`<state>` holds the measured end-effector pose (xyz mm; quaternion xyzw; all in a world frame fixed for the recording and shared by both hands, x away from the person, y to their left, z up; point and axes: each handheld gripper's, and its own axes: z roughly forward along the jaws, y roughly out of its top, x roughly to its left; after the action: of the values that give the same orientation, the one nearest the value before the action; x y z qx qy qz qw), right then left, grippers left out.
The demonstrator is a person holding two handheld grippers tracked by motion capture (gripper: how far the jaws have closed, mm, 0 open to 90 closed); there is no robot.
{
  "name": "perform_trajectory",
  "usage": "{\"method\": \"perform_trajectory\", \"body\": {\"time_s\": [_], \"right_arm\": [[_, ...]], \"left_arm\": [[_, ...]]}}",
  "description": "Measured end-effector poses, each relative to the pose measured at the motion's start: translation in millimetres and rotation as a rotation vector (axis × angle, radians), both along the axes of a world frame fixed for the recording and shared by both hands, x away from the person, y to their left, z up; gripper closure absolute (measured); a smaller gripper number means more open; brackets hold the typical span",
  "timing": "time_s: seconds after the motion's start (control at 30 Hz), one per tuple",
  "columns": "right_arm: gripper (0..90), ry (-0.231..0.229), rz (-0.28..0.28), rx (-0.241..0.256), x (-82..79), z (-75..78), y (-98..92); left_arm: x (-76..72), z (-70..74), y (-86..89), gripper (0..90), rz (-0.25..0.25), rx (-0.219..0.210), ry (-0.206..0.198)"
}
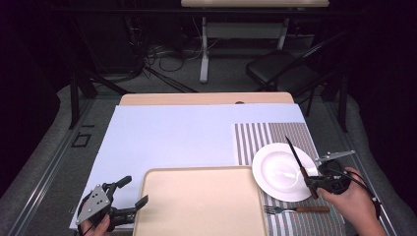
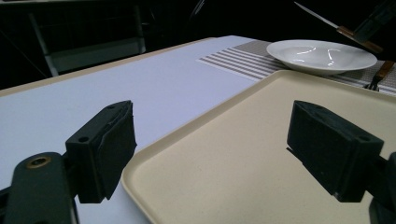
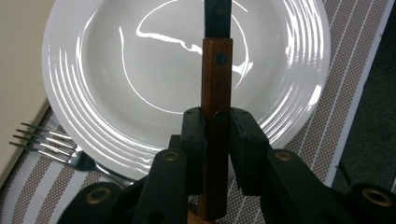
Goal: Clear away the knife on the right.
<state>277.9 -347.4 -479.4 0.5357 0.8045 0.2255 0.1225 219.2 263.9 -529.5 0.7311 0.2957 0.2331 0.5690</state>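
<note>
A knife with a brown wooden handle is held above the white plate, blade pointing away from me. My right gripper is shut on that handle; in the right gripper view both jaws press its sides. A fork with a wooden handle lies on the striped placemat in front of the plate, its tines toward the tray. My left gripper stands open at the beige tray's near left corner, one jaw over the tray, nothing between its fingers.
A pale blue sheet covers the table. The plate overlaps the tray's right rim side on the placemat. Beyond the table's far edge stand a black folding chair, a white desk leg and cables on the floor.
</note>
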Motion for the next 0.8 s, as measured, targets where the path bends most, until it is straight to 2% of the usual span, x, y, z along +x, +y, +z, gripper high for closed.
{"method": "perform_trajectory", "body": {"time_s": [0.4, 0.8], "right_arm": [[76.4, 0.010, -0.027, 0.017, -20.9, 4.8, 7.7], [76.4, 0.012, -0.002, 0.042, -34.9, 10.4, 36.8]], "left_arm": [[-0.3, 0.4, -0.7, 15.7, 0.000, 0.005, -0.003], [-1.6, 1.1, -0.4, 15.7, 0.002, 0.002, -0.006]]}}
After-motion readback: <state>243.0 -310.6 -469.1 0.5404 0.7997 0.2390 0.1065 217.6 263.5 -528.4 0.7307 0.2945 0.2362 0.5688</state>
